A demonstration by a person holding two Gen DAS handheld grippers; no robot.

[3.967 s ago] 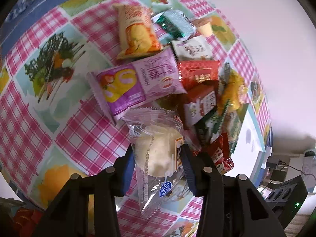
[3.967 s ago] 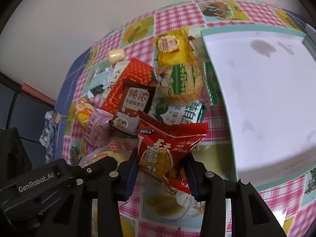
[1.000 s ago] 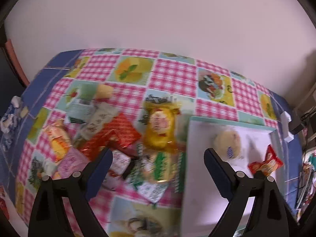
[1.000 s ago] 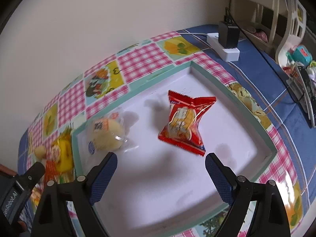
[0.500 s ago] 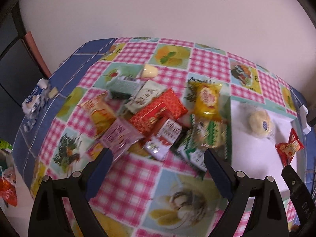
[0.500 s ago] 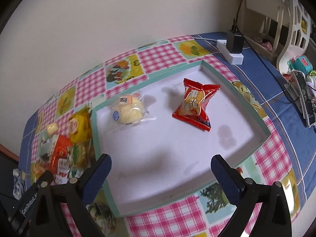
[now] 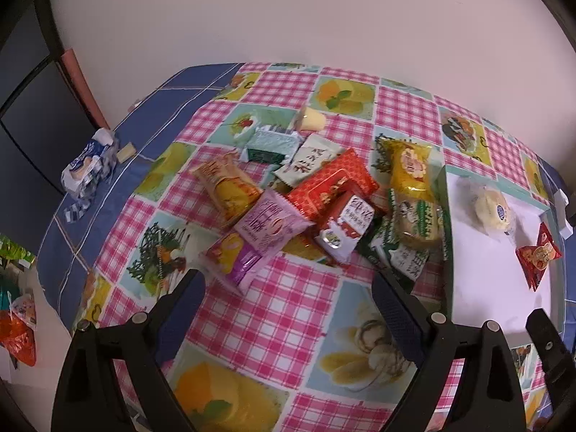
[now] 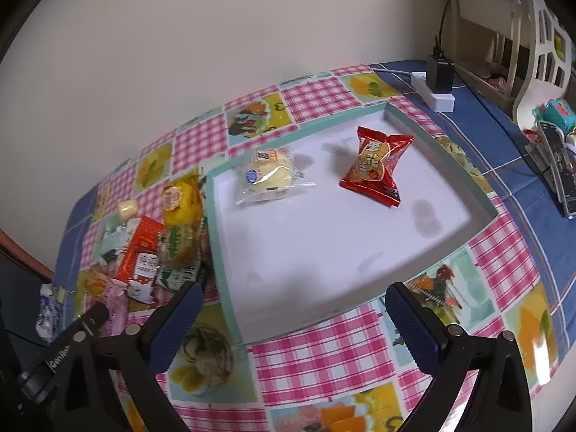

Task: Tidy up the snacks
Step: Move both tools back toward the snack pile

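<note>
On the checked tablecloth (image 7: 295, 309), a heap of snack packets (image 7: 324, 198) lay just left of a white tray (image 8: 324, 244) with a pale green rim. Two items already sat inside the tray, toward its far side: a clear-wrapped bun (image 8: 268, 176) on the left and a red packet (image 8: 378, 165) to its right, apart from each other. The rest of the tray floor was bare.

Both tools were empty. The left gripper (image 7: 288, 309) hung above the cloth at the near edge of the heap, its jaws spread wide with nothing between them but tablecloth. The right gripper (image 8: 291, 313) was poised over the tray's near rim, jaws at their widest and likewise holding nothing.

Judging from this, the step in hand was the return to the heap for a fresh pair of snacks, with most of the sorting not yet done. Nearest the left gripper lay a pink-and-purple packet (image 7: 259, 241), its near end free of the others, which looked the easiest pick; a red-and-white packet (image 7: 345, 226) sat beside it to the right, partly overlapping its neighbours.

The next move would call for lowering the open jaws astride one packet across its narrow width, closing gently enough not to crush the contents, and lifting clear without dragging the overlapping wrappers along. The right gripper would have to travel left, past the tray rim, to reach the green-and-white packets (image 7: 406, 248) lying against it.
</note>
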